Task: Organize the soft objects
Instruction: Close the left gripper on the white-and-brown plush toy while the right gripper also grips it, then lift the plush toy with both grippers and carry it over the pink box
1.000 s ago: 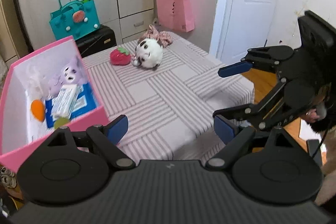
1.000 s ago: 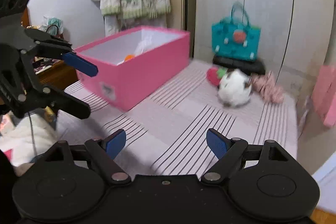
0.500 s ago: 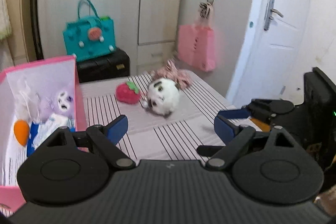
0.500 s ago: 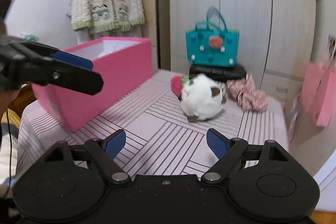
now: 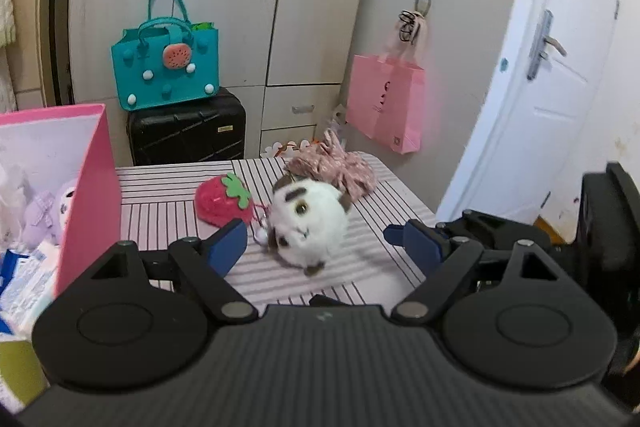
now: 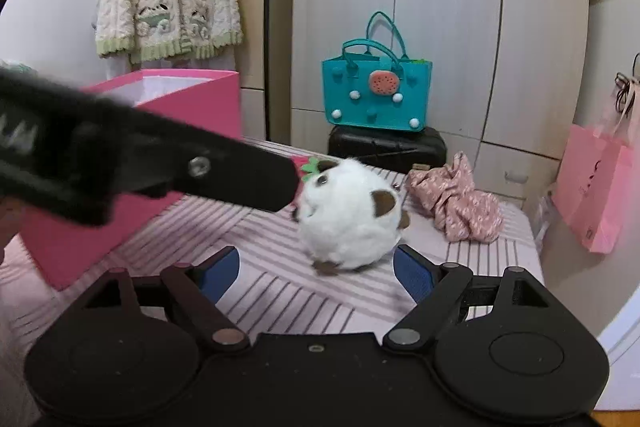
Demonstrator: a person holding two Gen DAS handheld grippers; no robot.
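While both grippers point down over the striped tablecloth (image 5: 160, 203), neither one holds anything. The left gripper (image 5: 324, 247) has its jaws spread wide but closing, and the round white-and-brown plush toy (image 5: 308, 227) shows between its 2 blue pads (image 5: 228, 245) from the left wrist camera, with no pad pressing on it. The right gripper (image 6: 316, 269) also stands wide, its pads clear on either side of the same plush toy (image 6: 352, 223), which lies on the cloth just ahead of them. From the right wrist camera, the left gripper's black finger (image 6: 224, 175) crosses the view from the left, its tip close beside the plush; contact cannot be told through the blur.

A red strawberry plush (image 5: 222, 201) with a green leaf lies on the cloth just to the left of the white toy, close enough that they seem to touch. Behind the toy, a crumpled pink patterned cloth (image 5: 340, 167) lies near the table's far edge. At the left stands a pink box (image 5: 94, 183), open at the top, with a purple plush (image 5: 38, 215) and blue-and-white packets (image 5: 24, 279) inside.

Beyond the table, a teal tote bag (image 5: 168, 67) sits on a black suitcase (image 5: 188, 131) before the wardrobe, and a pink paper bag (image 5: 384, 103) hangs on the wall.
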